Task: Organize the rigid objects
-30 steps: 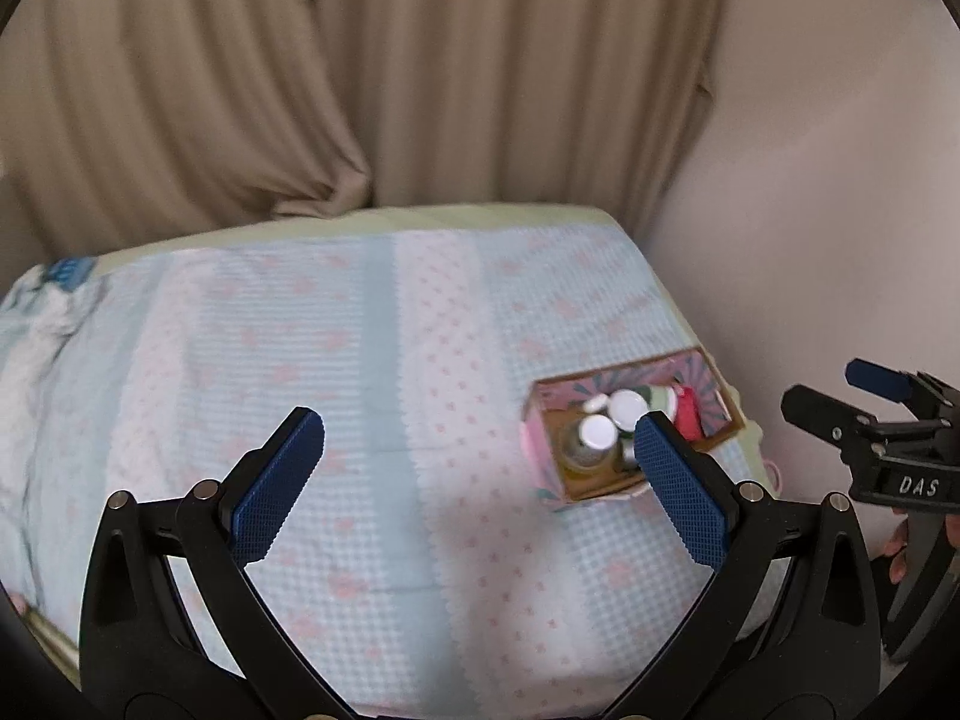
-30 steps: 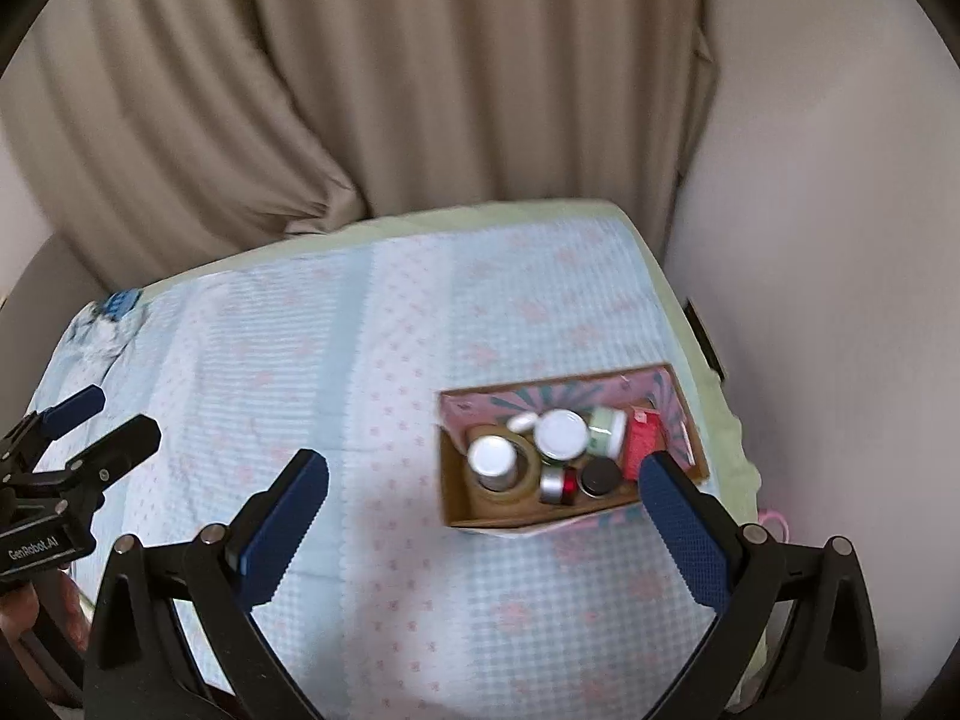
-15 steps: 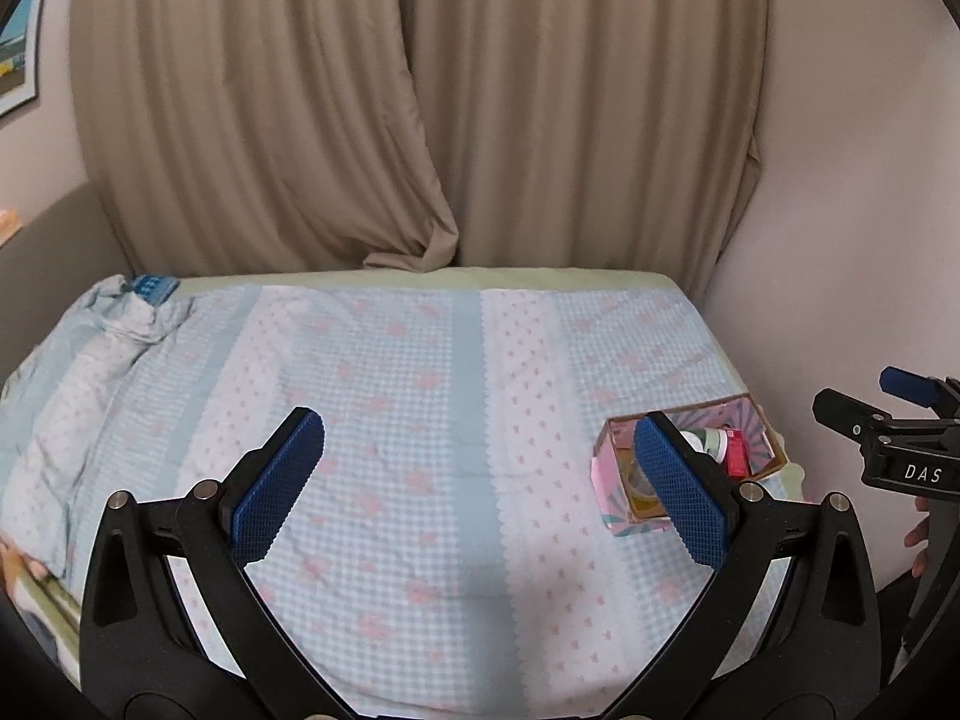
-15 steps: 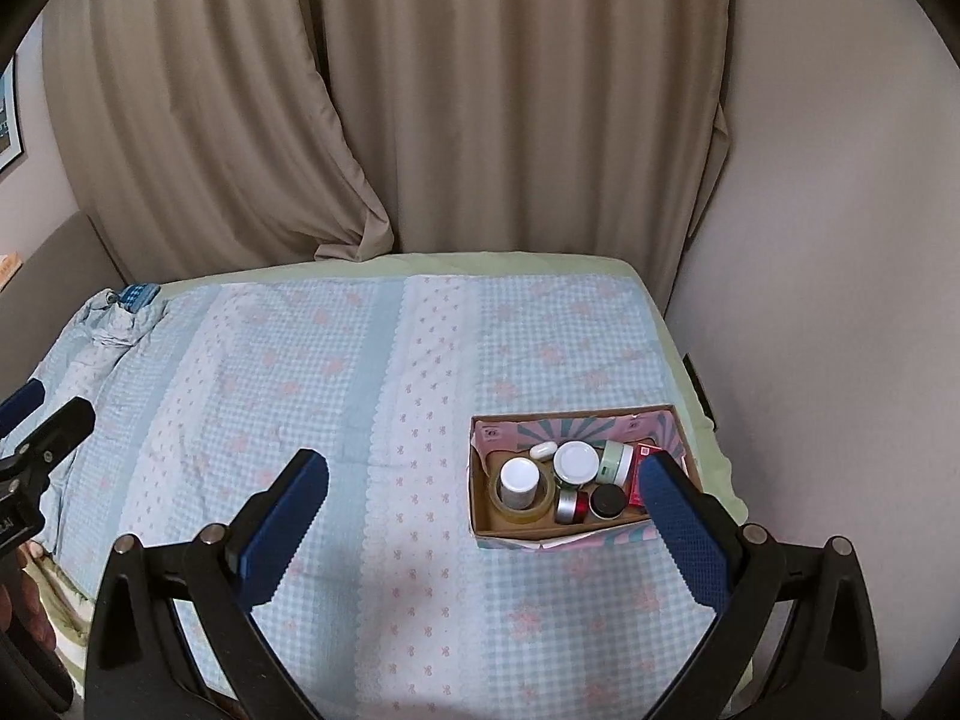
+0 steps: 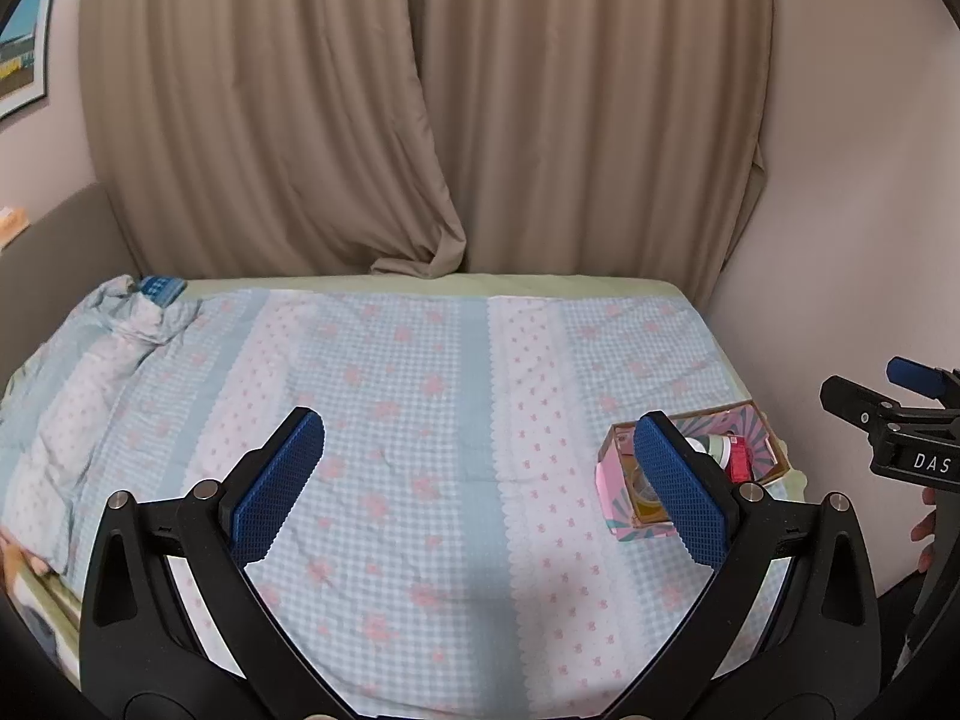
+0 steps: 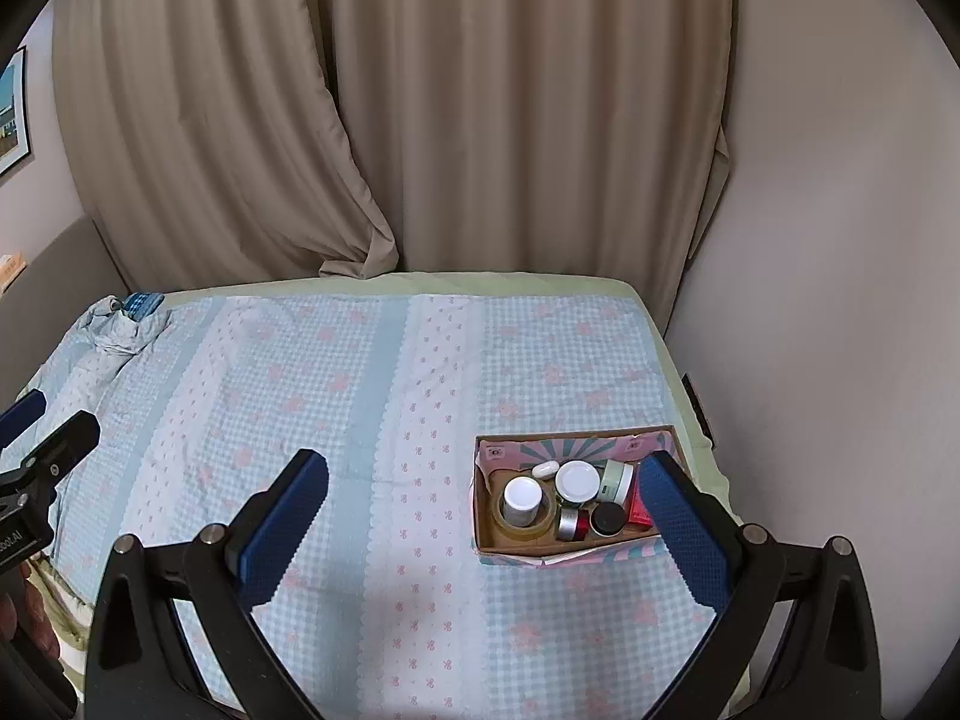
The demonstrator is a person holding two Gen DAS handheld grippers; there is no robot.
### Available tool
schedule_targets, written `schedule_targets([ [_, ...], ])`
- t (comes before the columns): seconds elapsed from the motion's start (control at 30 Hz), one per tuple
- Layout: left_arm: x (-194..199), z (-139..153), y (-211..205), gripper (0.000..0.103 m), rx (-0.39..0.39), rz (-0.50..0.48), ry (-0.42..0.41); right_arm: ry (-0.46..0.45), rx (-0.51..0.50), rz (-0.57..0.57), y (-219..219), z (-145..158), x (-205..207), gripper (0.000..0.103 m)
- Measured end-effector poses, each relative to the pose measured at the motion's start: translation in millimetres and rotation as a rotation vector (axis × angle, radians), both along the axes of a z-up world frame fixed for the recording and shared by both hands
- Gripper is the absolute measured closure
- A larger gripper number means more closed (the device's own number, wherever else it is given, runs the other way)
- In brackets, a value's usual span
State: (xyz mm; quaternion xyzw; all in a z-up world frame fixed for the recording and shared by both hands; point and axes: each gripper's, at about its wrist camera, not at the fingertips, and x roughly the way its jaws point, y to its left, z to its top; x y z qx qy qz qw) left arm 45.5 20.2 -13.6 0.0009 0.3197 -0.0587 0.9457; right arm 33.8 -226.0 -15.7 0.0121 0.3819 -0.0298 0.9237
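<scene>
A bed covered with a blue-and-white checked bedspread (image 6: 372, 396) patterned with pink flowers fills the scene, backed by beige curtains (image 6: 420, 108) and bounded on the right by a plain wall (image 6: 840, 240). A framed picture (image 5: 24, 42) hangs at the far left, and bunched fabric (image 5: 120, 318) lies at the bed's far left corner. An open cardboard box (image 6: 576, 444) with pink patterned walls rests on the bedspread near the right edge of the bed. It holds a roll of tape (image 6: 522, 525) encircling a white-capped jar (image 6: 521, 498), a white-lidded jar (image 6: 577, 480), a small white oval item (image 6: 545, 469), a pale green jar (image 6: 618, 479), a silver-and-red tin (image 6: 573, 525), a black-lidded jar (image 6: 607, 519) and a red box (image 6: 639, 510). The left gripper (image 5: 474, 492) hovers above the bedspread, fingers spread wide, grasping nothing. The right gripper (image 6: 480, 516) hangs likewise, fingers parted and empty, its right-side finger (image 6: 678, 528) overlapping the box's right end in view.
</scene>
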Motion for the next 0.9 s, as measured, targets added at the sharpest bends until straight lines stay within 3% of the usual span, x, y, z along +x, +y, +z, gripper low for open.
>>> schedule_targets([
  [0.9,-3.1,5.0,-1.3,0.000,0.016,0.005,-0.013,-0.012,0.006,-0.010,0.2,5.8,-0.9,0.000],
])
